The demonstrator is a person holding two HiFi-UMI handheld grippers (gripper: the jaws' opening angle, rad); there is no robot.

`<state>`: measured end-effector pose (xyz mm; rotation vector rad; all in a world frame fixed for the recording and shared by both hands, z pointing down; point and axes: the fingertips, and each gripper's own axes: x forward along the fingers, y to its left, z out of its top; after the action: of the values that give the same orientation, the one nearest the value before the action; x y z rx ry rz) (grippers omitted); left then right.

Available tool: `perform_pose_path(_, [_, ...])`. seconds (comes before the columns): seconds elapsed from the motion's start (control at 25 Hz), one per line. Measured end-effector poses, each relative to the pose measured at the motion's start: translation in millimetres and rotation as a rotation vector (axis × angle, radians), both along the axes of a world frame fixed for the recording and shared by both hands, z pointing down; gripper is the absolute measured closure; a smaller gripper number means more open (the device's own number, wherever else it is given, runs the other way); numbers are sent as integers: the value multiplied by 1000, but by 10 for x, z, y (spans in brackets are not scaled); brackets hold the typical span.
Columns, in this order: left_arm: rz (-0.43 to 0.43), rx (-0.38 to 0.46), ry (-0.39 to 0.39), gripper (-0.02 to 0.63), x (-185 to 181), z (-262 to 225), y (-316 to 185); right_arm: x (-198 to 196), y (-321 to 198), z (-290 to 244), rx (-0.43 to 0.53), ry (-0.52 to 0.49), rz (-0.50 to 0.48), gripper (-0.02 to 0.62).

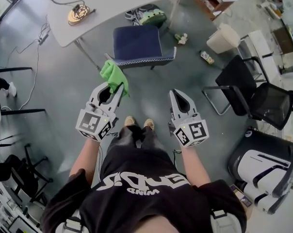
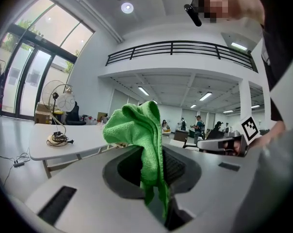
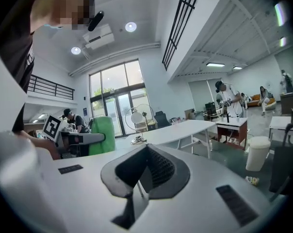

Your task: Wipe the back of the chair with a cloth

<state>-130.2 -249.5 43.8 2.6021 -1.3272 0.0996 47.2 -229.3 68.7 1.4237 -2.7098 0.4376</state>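
Head view, looking steeply down at your own body and feet: a grey floor (image 1: pixel 54 96) fills most of the frame. A white bench (image 1: pixel 112 4) runs across the top, and a blue chair (image 1: pixel 139 45) stands just below its edge, straight ahead of you. Well to the right of the blue chair is a black mesh chair (image 1: pixel 253 91). A white bin (image 1: pixel 223 38) stands between the two chairs, closer to the black one.

You hold both grippers out in front of you, on the near side of the blue chair. Your left gripper (image 1: pixel 118 87) points at the chair's near left corner. Its jaws are clenched on a green cloth (image 1: pixel 113 75), which bunches up above the tips and shows just beside that corner. Whether the cloth touches the chair cannot be told. In the left gripper view, the cloth (image 2: pixel 141 135) rises in a crumpled fold from between the jaws.

Your right gripper (image 1: pixel 175 92) points towards the chair's near right corner. In the right gripper view its jaws are pressed together with nothing between them.
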Motion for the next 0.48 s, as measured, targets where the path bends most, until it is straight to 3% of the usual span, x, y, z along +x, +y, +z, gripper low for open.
perform_pose_path(0.48, [79, 100, 3, 541, 282, -73, 403, 153, 283, -50, 56, 2, 27, 598])
